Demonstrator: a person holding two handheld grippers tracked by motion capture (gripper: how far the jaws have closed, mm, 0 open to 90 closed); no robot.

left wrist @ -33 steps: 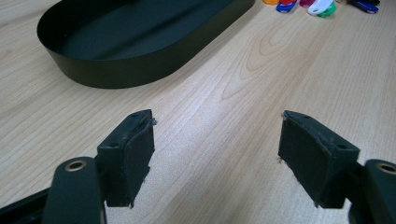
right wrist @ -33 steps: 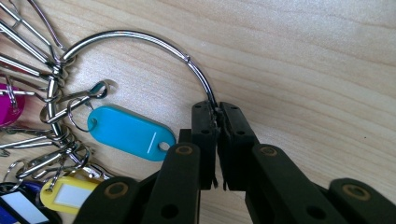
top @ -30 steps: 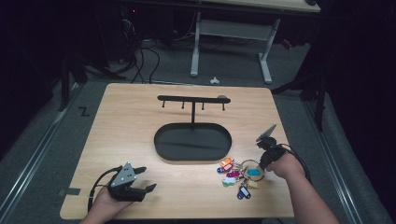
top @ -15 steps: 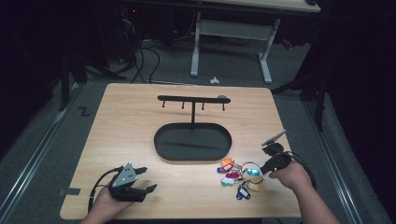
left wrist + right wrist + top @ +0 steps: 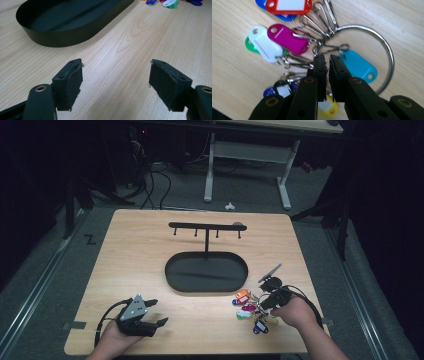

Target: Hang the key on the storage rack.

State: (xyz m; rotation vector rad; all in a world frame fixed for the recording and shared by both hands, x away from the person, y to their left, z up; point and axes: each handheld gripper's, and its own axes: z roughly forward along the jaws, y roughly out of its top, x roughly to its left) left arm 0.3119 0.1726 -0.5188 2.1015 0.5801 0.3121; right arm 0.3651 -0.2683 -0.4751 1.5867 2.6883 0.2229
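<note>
A bunch of coloured key tags (image 5: 248, 309) on a big metal ring (image 5: 387, 47) lies on the table at the near right. My right gripper (image 5: 261, 307) hovers right over it. In the right gripper view its tips (image 5: 328, 58) sit above the wire clips, between the magenta tag (image 5: 287, 38) and the cyan tag (image 5: 359, 65). The jaws have just opened a sliver and stand almost together with nothing gripped. My left gripper (image 5: 159, 312) rests at the near left, jaws wide open (image 5: 116, 72) and empty over bare wood.
A black oval tray (image 5: 170, 277) sits mid-table, and its wall (image 5: 62, 40) also appears in the left gripper view. A black hook rack (image 5: 206, 226) rises on a post from the tray's far side. Cables and desk legs lie beyond the far table edge.
My right hand has slid left and toward the near edge, bringing its gripper from beside the key tags to over them. The left gripper has stayed put.
</note>
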